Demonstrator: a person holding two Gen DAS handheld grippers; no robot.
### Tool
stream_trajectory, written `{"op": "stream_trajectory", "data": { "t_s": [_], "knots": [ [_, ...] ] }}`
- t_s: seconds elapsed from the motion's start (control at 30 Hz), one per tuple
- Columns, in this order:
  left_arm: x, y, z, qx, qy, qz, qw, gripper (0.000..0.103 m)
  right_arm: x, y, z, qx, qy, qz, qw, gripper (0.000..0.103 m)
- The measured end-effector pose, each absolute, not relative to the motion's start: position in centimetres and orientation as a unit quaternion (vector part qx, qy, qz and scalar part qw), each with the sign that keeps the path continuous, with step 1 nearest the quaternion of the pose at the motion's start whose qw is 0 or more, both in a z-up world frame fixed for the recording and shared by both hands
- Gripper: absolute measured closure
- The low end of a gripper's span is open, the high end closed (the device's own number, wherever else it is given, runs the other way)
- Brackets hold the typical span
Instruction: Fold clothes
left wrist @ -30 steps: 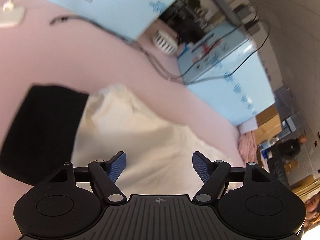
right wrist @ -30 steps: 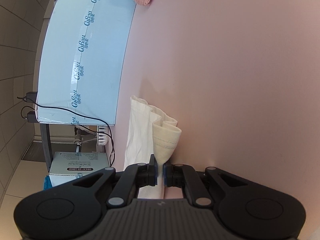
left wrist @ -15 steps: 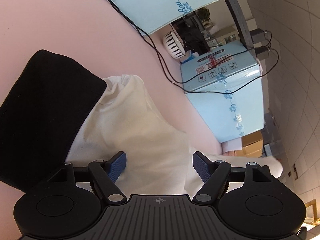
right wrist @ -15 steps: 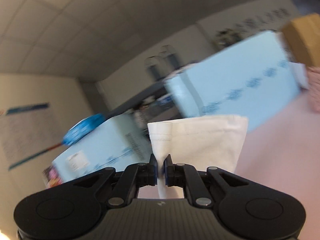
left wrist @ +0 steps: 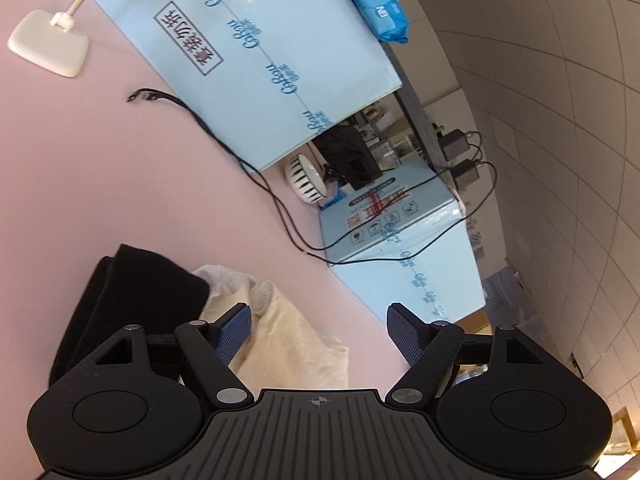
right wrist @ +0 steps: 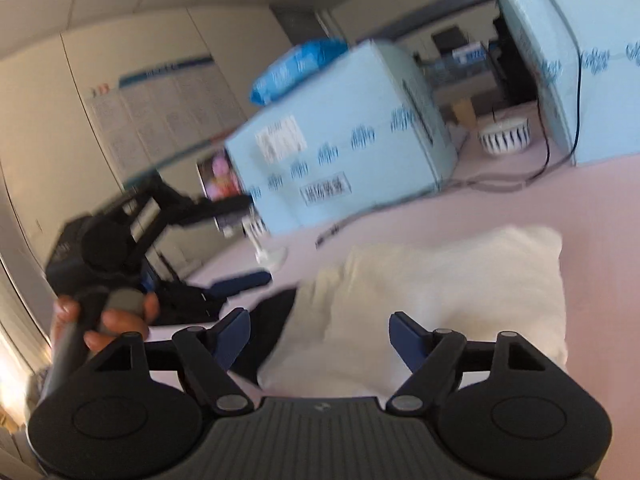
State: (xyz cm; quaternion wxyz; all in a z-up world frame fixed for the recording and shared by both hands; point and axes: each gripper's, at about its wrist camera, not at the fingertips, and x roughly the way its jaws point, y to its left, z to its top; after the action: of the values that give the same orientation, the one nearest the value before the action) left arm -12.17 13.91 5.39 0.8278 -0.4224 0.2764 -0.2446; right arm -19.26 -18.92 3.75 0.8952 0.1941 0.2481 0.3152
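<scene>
Pink tabletop (left wrist: 120, 184) carries the folded cream garment (right wrist: 440, 292), its edge lying against a black garment (left wrist: 136, 304). Press its puffy top flat and square the edges before you let go of the step — both the right gripper (right wrist: 320, 338) and left gripper (left wrist: 319, 330) hover low over it, jaws spread, empty.
</scene>
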Motion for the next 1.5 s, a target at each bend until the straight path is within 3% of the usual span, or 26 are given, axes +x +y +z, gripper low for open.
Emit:
{"op": "stream_trajectory", "data": {
  "t_s": [0.07, 0.1, 0.33, 0.43, 0.5, 0.63, 0.8, 0.87, 0.93, 0.97, 1.13, 1.33, 1.5],
  "knots": [
    [-10.6, 12.1, 6.6, -0.405, 0.286, -0.271, 0.825, 0.018, -17.7, -18.9, 2.4, 0.187, 0.309, 0.302, 0.882, 0.019],
    [-9.6, 10.6, 6.5, -0.401, 0.311, -0.281, 0.814, 0.018, -16.9, -18.9, 1.5, 0.182, 0.341, 0.296, 0.874, 0.025],
    [-3.0, 3.2, 2.6, -0.375, 0.462, -0.255, 0.762, 0.018, -20.7, -25.2, 2.8, 0.297, 0.273, 0.28, 0.871, 0.012],
    [-1.7, 3.7, 0.0, -0.403, 0.467, -0.243, 0.749, 0.019, -21.3, -27.4, 1.6, 0.314, 0.313, 0.218, 0.87, 0.011],
    [-2.5, 4.6, 0.9, -0.417, 0.481, -0.231, 0.735, 0.019, -21.2, -28.7, 0.3, 0.338, 0.337, 0.189, 0.858, 0.014],
    [-6.8, 6.2, 3.9, -0.378, 0.421, -0.233, 0.791, 0.019, -20.3, -30.2, -0.7, 0.409, 0.333, 0.18, 0.83, 0.013],
    [-9.4, 6.4, 1.9, -0.311, 0.411, -0.19, 0.836, 0.017, -16.8, -27.2, -0.6, 0.357, 0.327, 0.188, 0.854, 0.009],
    [-9.1, 7.0, 0.5, -0.313, 0.37, -0.204, 0.851, 0.017, -16.4, -25.7, -0.3, 0.325, 0.321, 0.179, 0.871, 0.016],
    [-9.1, 7.5, 0.5, -0.332, 0.37, -0.201, 0.844, 0.017, -16.1, -24.4, -0.4, 0.304, 0.323, 0.158, 0.882, 0.076],
    [-9.0, 7.6, 0.7, -0.339, 0.376, -0.197, 0.84, 0.016, -16.0, -24.4, -0.8, 0.314, 0.33, 0.156, 0.876, 0.082],
    [-8.8, 6.8, 1.3, -0.341, 0.39, -0.222, 0.826, 0.015, -17.3, -28.0, -2.4, 0.439, 0.313, 0.168, 0.825, 0.09],
    [-7.9, 4.0, 0.0, -0.421, 0.443, -0.327, 0.721, 0.014, -20.6, -31.5, -0.2, 0.433, 0.267, 0.118, 0.853, 0.091],
    [-7.0, 2.1, -1.0, -0.425, 0.434, -0.324, 0.725, 0.014, -21.5, -31.8, -0.3, 0.421, 0.276, 0.089, 0.86, 0.09]
  ]
}}
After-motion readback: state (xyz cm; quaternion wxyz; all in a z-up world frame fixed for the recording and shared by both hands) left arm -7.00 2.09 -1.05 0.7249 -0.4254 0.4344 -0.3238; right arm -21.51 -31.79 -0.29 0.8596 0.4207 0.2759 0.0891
